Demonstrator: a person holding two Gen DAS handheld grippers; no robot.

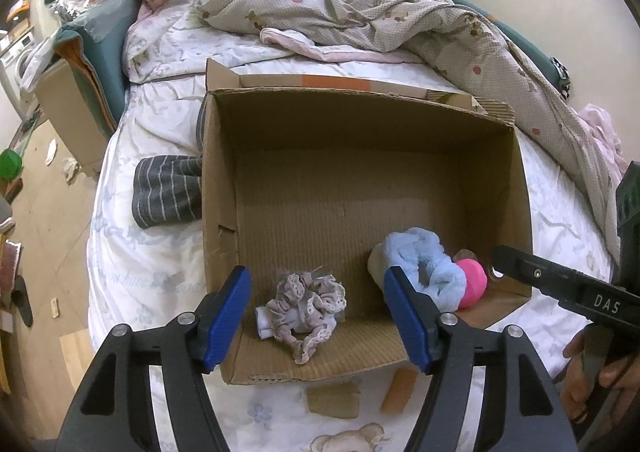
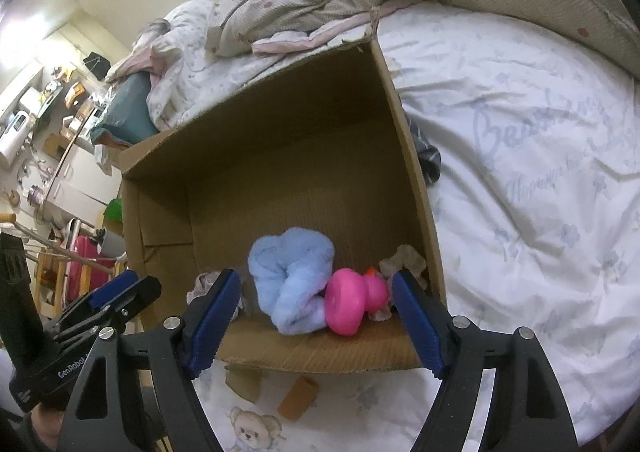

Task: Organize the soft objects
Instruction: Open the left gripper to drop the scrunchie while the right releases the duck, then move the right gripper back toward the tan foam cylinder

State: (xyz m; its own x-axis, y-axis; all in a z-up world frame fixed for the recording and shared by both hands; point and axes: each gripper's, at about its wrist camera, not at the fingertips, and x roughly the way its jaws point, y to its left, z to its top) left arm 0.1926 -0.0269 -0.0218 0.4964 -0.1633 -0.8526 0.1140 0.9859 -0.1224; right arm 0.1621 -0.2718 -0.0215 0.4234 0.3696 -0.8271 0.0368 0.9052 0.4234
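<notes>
Through the left wrist camera I saw the cardboard box [image 1: 360, 172] sitting open on the bed [image 1: 160, 260], and I took it as my landmark. My left gripper [image 1: 318, 316] hung over the box's near wall with its blue pads spread wide and nothing pressed between them — the frilly beige scrunchie [image 1: 306, 306] lay loose on the box floor just past that wall, between the two fingers but untouched as far as I could tell. Toward the box's near right corner lay the fluffy blue roll [image 1: 424, 264], with the pink rubber toy [image 1: 472, 282] touching its right side. Outside the box, against its left wall, a grey striped cloth [image 1: 168, 192] lay on the sheet, and beyond the far wall the rumpled quilt [image 1: 360, 8] was heaped. The right gripper's black finger [image 1: 560, 280] reached in over the box's right edge. Through the right wrist camera, my right gripper [image 2: 316, 312] also stood wide open over the near wall, gripping nothing — the blue roll [image 2: 290, 276] and the pink toy [image 2: 348, 302] rested side by side on the box [image 2: 280, 156] floor between its fingers, a scrap of beige fabric [image 2: 404, 258] in the corner behind them. The left gripper [image 2: 116, 294] showed just outside the box's left wall.
</notes>
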